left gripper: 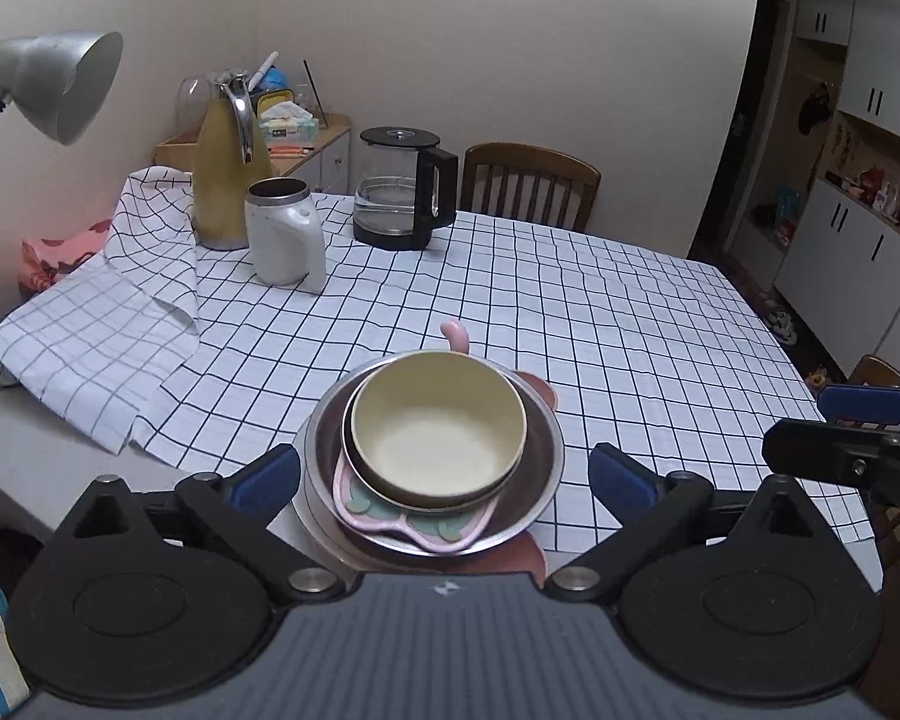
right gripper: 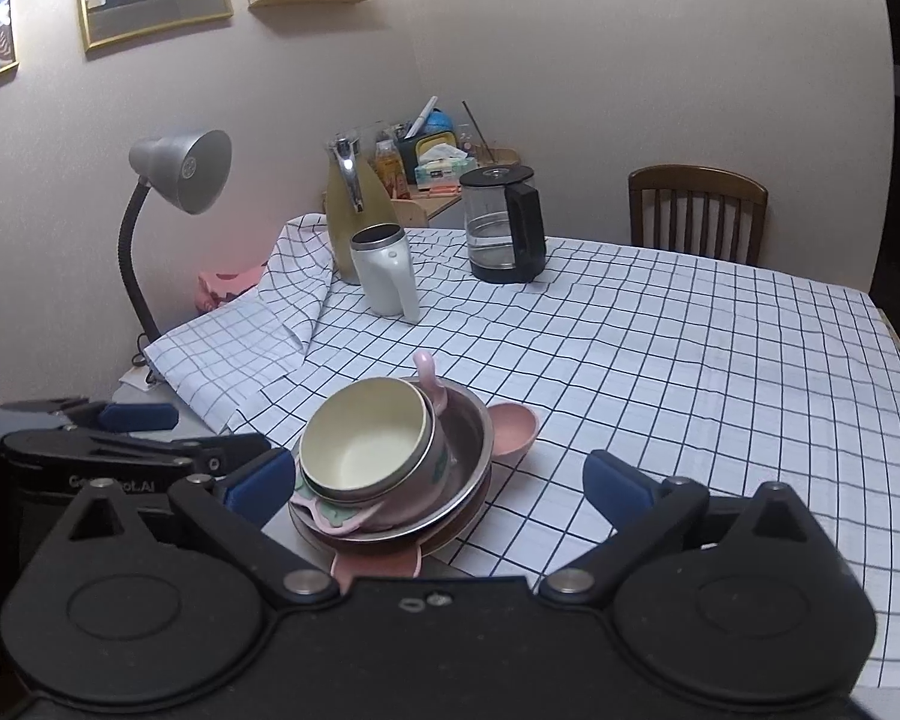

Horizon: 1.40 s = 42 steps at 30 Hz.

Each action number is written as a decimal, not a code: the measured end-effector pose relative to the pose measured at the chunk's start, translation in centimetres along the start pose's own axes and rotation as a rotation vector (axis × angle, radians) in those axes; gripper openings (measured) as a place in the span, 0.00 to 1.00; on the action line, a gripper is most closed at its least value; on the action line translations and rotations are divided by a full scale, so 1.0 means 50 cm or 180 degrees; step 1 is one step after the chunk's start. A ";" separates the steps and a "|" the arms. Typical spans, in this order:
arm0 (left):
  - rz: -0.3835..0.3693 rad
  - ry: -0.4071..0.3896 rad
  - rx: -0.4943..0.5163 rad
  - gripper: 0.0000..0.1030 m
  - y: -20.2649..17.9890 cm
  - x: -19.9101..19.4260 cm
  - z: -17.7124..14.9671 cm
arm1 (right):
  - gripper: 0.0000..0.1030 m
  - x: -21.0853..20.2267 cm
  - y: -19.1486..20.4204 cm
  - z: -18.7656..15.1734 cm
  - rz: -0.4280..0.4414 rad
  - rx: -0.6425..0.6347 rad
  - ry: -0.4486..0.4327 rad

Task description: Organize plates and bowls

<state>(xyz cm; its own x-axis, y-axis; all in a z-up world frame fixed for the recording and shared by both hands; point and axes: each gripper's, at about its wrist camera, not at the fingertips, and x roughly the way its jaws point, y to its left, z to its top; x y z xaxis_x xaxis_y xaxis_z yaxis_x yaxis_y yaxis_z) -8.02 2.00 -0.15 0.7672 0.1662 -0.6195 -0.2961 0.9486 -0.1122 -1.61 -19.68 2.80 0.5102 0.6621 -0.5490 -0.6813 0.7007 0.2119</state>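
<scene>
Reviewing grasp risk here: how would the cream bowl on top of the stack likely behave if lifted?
The cream bowl looks rigid and probably light. It sits tilted in the pink dish, so a nudge may slide it. Its smooth rim could slip between pads.

Pale walls, wooden chair (right gripper: 698,213), grey desk lamp (right gripper: 181,171).

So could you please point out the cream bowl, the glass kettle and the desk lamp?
cream bowl (left gripper: 435,438), left wrist view, inner bottom.
glass kettle (right gripper: 492,228), right wrist view, clear glass body.
desk lamp (left gripper: 60,81), left wrist view, metal shade.
</scene>
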 end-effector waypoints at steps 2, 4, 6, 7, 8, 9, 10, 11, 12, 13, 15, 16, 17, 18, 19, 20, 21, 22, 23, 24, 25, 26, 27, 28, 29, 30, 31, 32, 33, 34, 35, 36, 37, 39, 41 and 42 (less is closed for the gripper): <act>0.0014 -0.0005 0.0012 1.00 -0.009 -0.009 -0.007 | 1.00 -0.005 -0.004 -0.008 -0.0029 0.0063 -0.0022; 0.0004 -0.0015 0.0008 1.00 -0.017 -0.017 -0.010 | 1.00 -0.011 -0.007 -0.018 -0.0033 0.0136 -0.0008; 0.0000 -0.0041 0.0016 1.00 -0.025 -0.027 -0.014 | 1.00 -0.016 -0.008 -0.024 -0.0045 0.0194 0.0006; 0.0006 -0.0055 0.0031 1.00 -0.030 -0.032 -0.016 | 1.00 -0.020 -0.008 -0.027 -0.0073 0.0214 0.0001; 0.0005 -0.0053 0.0039 1.00 -0.034 -0.036 -0.016 | 1.00 -0.023 -0.009 -0.029 -0.0093 0.0232 -0.0002; -0.0021 -0.0041 0.0033 1.00 -0.037 -0.038 -0.015 | 1.00 -0.025 -0.009 -0.030 -0.0118 0.0245 -0.0004; -0.0051 -0.0036 0.0021 1.00 -0.039 -0.041 -0.016 | 1.00 -0.028 -0.009 -0.032 -0.0150 0.0255 -0.0012; -0.0061 -0.0038 0.0018 1.00 -0.042 -0.044 -0.017 | 1.00 -0.031 -0.009 -0.033 -0.0172 0.0262 -0.0021; -0.0057 -0.0042 0.0024 1.00 -0.044 -0.045 -0.017 | 1.00 -0.034 -0.009 -0.034 -0.0196 0.0267 -0.0029; -0.0042 -0.0047 0.0036 1.00 -0.046 -0.047 -0.018 | 1.00 -0.037 -0.010 -0.035 -0.0212 0.0273 -0.0044; -0.0022 -0.0050 0.0057 1.00 -0.050 -0.047 -0.018 | 1.00 -0.043 -0.010 -0.037 -0.0218 0.0286 -0.0091; -0.0019 -0.0046 0.0055 1.00 -0.051 -0.048 -0.018 | 1.00 -0.044 -0.009 -0.038 -0.0226 0.0284 -0.0107; -0.0022 -0.0047 0.0053 1.00 -0.053 -0.048 -0.018 | 1.00 -0.045 -0.010 -0.039 -0.0231 0.0286 -0.0117; -0.0026 -0.0048 0.0057 1.00 -0.054 -0.049 -0.018 | 1.00 -0.045 -0.011 -0.038 -0.0242 0.0295 -0.0125; -0.0030 -0.0053 0.0060 1.00 -0.055 -0.051 -0.017 | 1.00 -0.046 -0.012 -0.039 -0.0264 0.0309 -0.0129; -0.0036 -0.0066 0.0058 1.00 -0.055 -0.053 -0.016 | 1.00 -0.046 -0.012 -0.040 -0.0287 0.0322 -0.0128; -0.0040 -0.0072 0.0053 1.00 -0.055 -0.054 -0.014 | 1.00 -0.046 -0.013 -0.040 -0.0297 0.0332 -0.0131; -0.0050 -0.0077 0.0044 1.00 -0.054 -0.055 -0.011 | 1.00 -0.047 -0.015 -0.041 -0.0307 0.0342 -0.0140; -0.0058 -0.0086 0.0036 1.00 -0.053 -0.056 -0.009 | 1.00 -0.049 -0.015 -0.041 -0.0331 0.0342 -0.0153; -0.0055 -0.0100 0.0029 1.00 -0.055 -0.059 -0.008 | 1.00 -0.051 -0.016 -0.040 -0.0356 0.0324 -0.0164; -0.0053 -0.0118 0.0026 1.00 -0.056 -0.061 -0.006 | 1.00 -0.052 -0.016 -0.039 -0.0377 0.0308 -0.0177; -0.0057 -0.0136 0.0028 1.00 -0.057 -0.063 -0.005 | 1.00 -0.053 -0.016 -0.038 -0.0402 0.0298 -0.0190; -0.0055 -0.0151 0.0035 1.00 -0.059 -0.064 -0.004 | 1.00 -0.053 -0.016 -0.038 -0.0419 0.0286 -0.0197; -0.0053 -0.0163 0.0039 1.00 -0.061 -0.065 -0.005 | 1.00 -0.054 -0.015 -0.038 -0.0427 0.0268 -0.0203; -0.0052 -0.0171 0.0040 1.00 -0.062 -0.067 -0.005 | 1.00 -0.056 -0.014 -0.039 -0.0440 0.0251 -0.0209; -0.0047 -0.0178 0.0039 1.00 -0.063 -0.067 -0.006 | 1.00 -0.056 -0.012 -0.041 -0.0458 0.0235 -0.0216; -0.0042 -0.0187 0.0041 1.00 -0.064 -0.067 -0.006 | 1.00 -0.057 -0.010 -0.042 -0.0472 0.0217 -0.0222; -0.0043 -0.0198 0.0046 1.00 -0.065 -0.068 -0.007 | 1.00 -0.058 -0.008 -0.043 -0.0481 0.0203 -0.0230; -0.0051 -0.0206 0.0050 1.00 -0.067 -0.069 -0.007 | 1.00 -0.060 -0.008 -0.044 -0.0490 0.0196 -0.0241; -0.0064 -0.0215 0.0057 1.00 -0.068 -0.070 -0.008 | 1.00 -0.062 -0.007 -0.045 -0.0501 0.0199 -0.0248; -0.0082 -0.0223 0.0067 1.00 -0.070 -0.072 -0.009 | 1.00 -0.063 -0.008 -0.046 -0.0508 0.0206 -0.0249; -0.0099 -0.0228 0.0081 1.00 -0.072 -0.073 -0.010 | 1.00 -0.065 -0.008 -0.047 -0.0515 0.0212 -0.0252; -0.0113 -0.0234 0.0095 1.00 -0.075 -0.074 -0.011 | 1.00 -0.066 -0.009 -0.047 -0.0528 0.0222 -0.0258; -0.0137 -0.0253 0.0117 1.00 -0.077 -0.075 -0.012 | 1.00 -0.070 -0.009 -0.048 -0.0543 0.0238 -0.0275; -0.0156 -0.0287 0.0138 1.00 -0.080 -0.078 -0.012 | 1.00 -0.073 -0.008 -0.051 -0.0558 0.0241 -0.0284; -0.0168 -0.0304 0.0144 1.00 -0.081 -0.079 -0.011 | 1.00 -0.076 -0.008 -0.052 -0.0563 0.0236 -0.0291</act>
<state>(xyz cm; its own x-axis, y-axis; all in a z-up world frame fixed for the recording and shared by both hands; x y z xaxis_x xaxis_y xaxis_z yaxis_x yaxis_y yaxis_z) -10.18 -2.65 2.31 0.8323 0.1386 -0.5367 -0.2296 0.9675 -0.1062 -4.65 -23.14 2.70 0.6663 0.5459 -0.5080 -0.5379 0.8237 0.1795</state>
